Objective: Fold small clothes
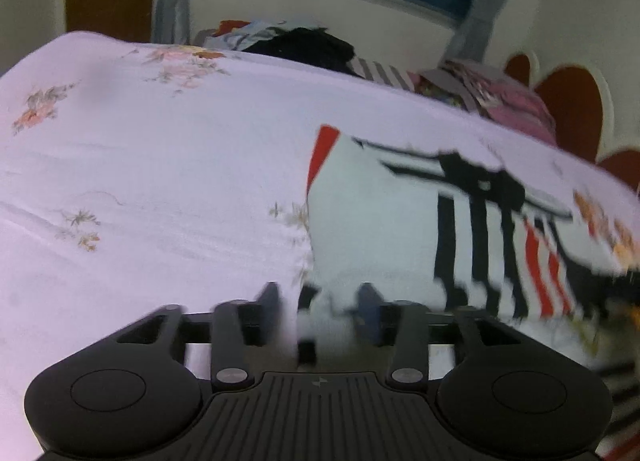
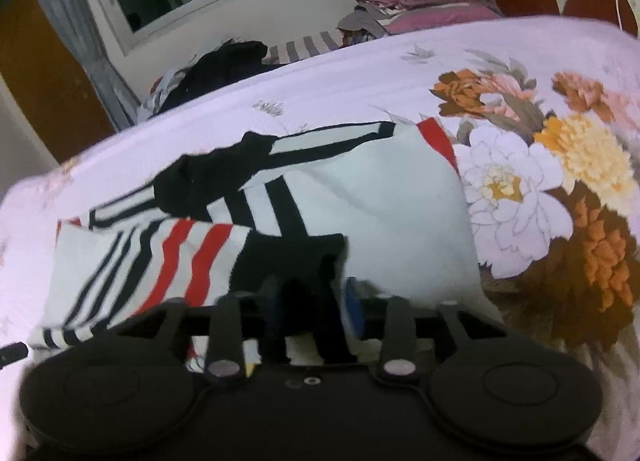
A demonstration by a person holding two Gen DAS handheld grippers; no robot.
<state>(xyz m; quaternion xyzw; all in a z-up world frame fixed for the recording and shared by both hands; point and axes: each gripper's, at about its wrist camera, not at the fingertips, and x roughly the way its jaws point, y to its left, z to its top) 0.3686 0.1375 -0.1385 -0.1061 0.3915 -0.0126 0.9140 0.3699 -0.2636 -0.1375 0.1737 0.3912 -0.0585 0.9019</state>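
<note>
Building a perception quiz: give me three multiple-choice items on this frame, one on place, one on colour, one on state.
1. Where does the striped garment lie?
A. on the floral bedspread
B. on a wooden floor
C. in a basket

2. The garment's stripes are:
A. blue and yellow
B. black and red
C. green only

3. The garment is:
A. hung on a hanger
B. rolled into a ball
C. spread fairly flat, part folded over

Answers: 1 A, the bedspread shows all around it; 2 B, black and red bands on white; 3 C, a striped flap lies across the white body.

A small white garment with black and red stripes lies flat on the bed. One striped part is folded over its near left side.
</note>
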